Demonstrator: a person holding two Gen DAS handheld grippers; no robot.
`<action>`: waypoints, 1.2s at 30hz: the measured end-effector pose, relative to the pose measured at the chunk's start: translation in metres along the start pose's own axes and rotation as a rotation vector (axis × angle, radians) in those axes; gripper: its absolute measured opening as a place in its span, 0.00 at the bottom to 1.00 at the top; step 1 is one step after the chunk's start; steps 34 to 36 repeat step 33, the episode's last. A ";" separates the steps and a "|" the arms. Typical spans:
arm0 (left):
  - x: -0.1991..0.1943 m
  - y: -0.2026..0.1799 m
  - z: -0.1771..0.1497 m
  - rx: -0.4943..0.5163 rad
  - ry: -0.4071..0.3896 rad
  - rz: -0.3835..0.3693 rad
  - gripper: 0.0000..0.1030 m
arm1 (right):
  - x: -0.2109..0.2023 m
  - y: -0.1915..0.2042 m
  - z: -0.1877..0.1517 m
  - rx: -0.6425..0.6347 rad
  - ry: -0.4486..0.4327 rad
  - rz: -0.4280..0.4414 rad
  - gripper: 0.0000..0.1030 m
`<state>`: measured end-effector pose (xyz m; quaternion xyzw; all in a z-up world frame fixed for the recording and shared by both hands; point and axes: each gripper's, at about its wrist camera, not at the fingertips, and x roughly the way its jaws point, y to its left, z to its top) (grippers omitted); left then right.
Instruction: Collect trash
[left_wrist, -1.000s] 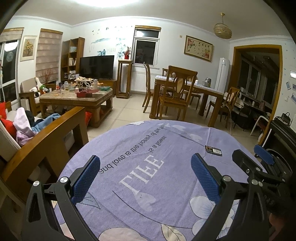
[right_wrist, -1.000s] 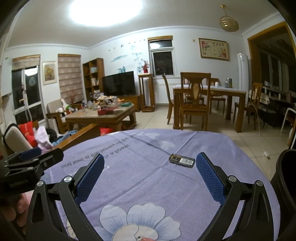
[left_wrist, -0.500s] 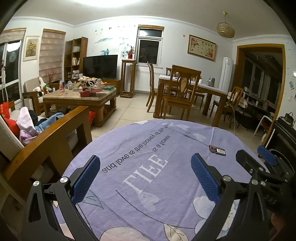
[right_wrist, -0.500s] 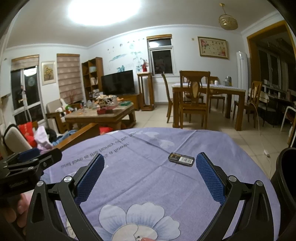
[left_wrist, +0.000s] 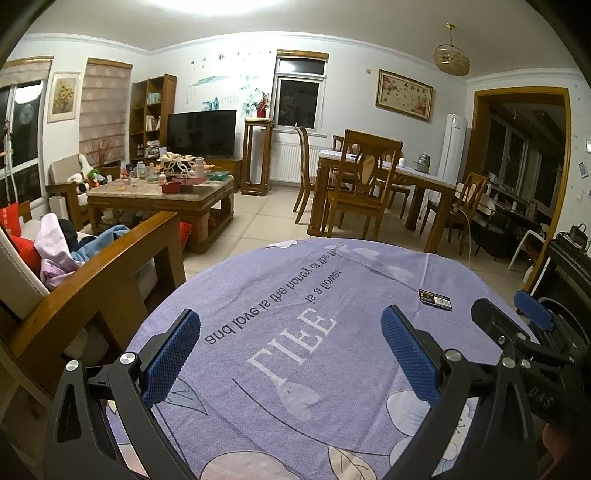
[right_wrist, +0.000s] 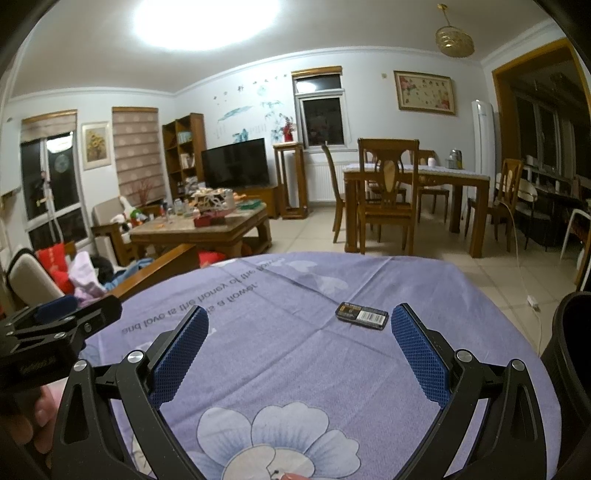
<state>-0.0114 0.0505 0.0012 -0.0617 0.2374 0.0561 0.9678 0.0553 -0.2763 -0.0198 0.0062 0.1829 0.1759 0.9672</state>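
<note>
Both the left tongs (left_wrist: 290, 352) and the right tongs (right_wrist: 299, 349) hang wide and empty over the purple-clothed bench (right_wrist: 295, 354). A small dark wrapper (right_wrist: 361, 315) lies flat on the cloth just beyond the right tongs' right finger.

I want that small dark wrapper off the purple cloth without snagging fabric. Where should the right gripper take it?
The wrapper lies flat, long side running left-right. Probably bring the open right gripper down from above, turned so its fingers close across the short width near the middle.
</note>
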 end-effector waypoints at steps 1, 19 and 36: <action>0.000 0.000 0.000 0.000 0.000 0.000 0.95 | -0.001 0.000 0.001 -0.001 0.000 0.000 0.95; -0.001 0.001 0.003 -0.001 -0.007 0.007 0.95 | -0.003 -0.001 0.003 -0.002 0.002 0.000 0.95; -0.006 0.000 0.002 -0.001 -0.015 0.011 0.95 | -0.004 -0.002 0.004 0.000 0.003 0.002 0.95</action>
